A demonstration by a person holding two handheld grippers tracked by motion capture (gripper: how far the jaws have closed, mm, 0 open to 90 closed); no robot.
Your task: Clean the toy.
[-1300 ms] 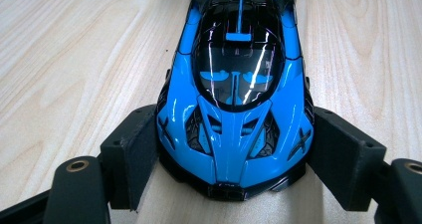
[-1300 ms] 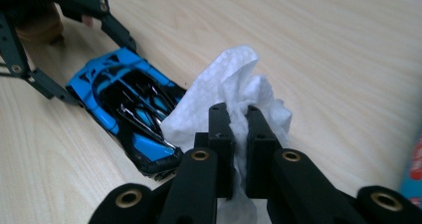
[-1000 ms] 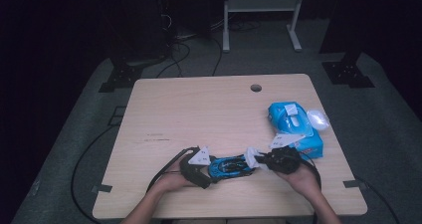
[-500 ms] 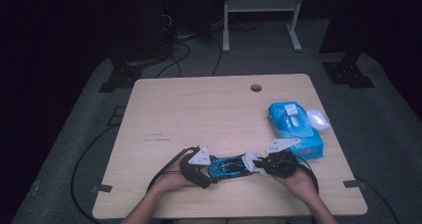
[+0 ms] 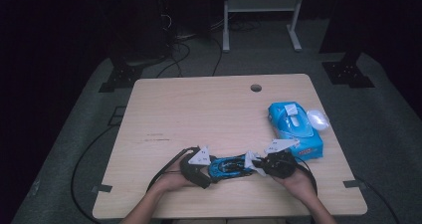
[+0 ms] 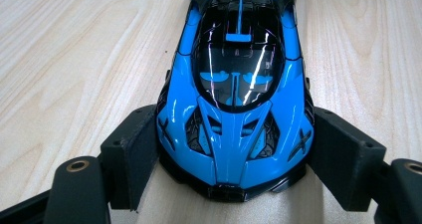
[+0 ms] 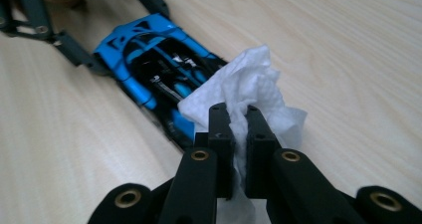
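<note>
Near the table's (image 5: 164, 114) front edge, the left gripper (image 5: 203, 167) clamps the nose of a blue toy car (image 5: 229, 165) lying flat between both hands. The right gripper (image 5: 260, 163) pinches a white tissue (image 7: 249, 92) against the car's tail. Farther right lies a blue wipes pack (image 5: 293, 127).

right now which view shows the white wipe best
The right gripper view: the crumpled white wipe sits close up, pinched between the right gripper jaws and resting against the blue toy car. The high view shows it as a small white patch beside the car.
</note>
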